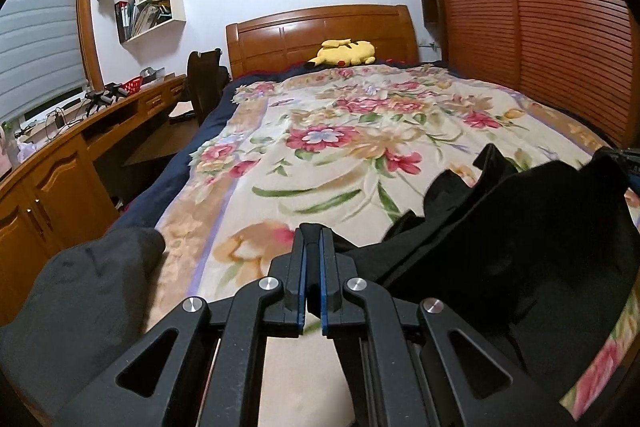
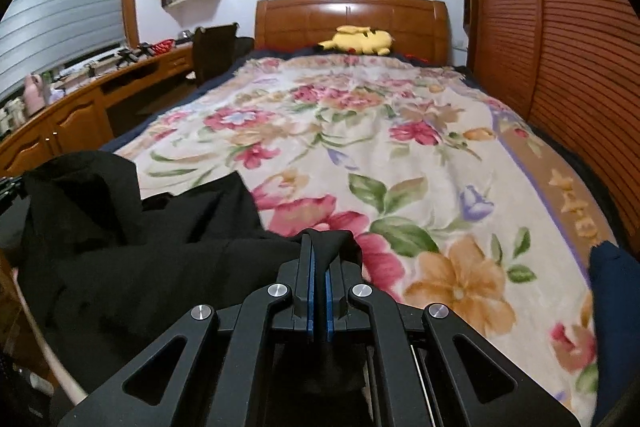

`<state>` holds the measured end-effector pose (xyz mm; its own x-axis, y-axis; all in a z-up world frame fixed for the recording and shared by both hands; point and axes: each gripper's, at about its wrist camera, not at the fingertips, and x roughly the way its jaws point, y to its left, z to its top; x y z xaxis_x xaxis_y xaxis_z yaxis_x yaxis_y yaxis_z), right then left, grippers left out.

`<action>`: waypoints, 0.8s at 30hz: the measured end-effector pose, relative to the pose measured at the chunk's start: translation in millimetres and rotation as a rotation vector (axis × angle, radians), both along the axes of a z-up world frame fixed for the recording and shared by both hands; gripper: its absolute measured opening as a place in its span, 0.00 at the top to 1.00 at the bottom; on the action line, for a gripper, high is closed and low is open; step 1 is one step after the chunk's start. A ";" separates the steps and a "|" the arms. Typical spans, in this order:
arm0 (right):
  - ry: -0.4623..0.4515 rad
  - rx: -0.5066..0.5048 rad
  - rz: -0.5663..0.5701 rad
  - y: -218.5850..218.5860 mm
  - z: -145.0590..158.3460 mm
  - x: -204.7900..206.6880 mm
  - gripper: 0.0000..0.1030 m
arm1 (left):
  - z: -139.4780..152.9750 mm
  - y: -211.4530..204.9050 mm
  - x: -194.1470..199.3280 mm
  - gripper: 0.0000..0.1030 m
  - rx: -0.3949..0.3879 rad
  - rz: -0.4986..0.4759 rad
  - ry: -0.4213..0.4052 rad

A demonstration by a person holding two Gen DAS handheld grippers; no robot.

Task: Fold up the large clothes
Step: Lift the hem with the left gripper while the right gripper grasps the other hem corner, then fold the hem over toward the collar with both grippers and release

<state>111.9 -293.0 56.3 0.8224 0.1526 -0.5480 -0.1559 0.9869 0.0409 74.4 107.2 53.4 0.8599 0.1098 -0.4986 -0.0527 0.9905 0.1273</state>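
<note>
The floral blanket (image 1: pixel 360 131) is covering the bed ahead of you. Your black garment (image 2: pixel 132 251) is hanging bunched over its near end, stretching between your two claws. Your right gripper (image 2: pixel 319 247) is clamping its edge; your left gripper (image 1: pixel 313 239) is pinching shut on it too. Only the left view is showing a grey cloth (image 1: pixel 76 303); only the right, a blue fabric (image 2: pixel 612 307).

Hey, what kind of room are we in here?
A bedroom, most likely: a bed with a floral blanket and carved wooden headboard, a yellow plush toy beside it, and a slatted wooden wardrobe along one side.
</note>
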 end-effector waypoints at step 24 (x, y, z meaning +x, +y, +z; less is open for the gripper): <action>0.055 0.043 -0.115 8.1 -25.1 98.6 0.26 | -19.2 -2.0 61.5 0.22 -0.130 -0.057 0.070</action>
<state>210.5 -285.0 31.2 0.8049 0.0836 -0.5875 -0.0384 0.9953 0.0891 135.9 105.2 34.3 0.8257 -0.0077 -0.5641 0.0089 1.0000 -0.0006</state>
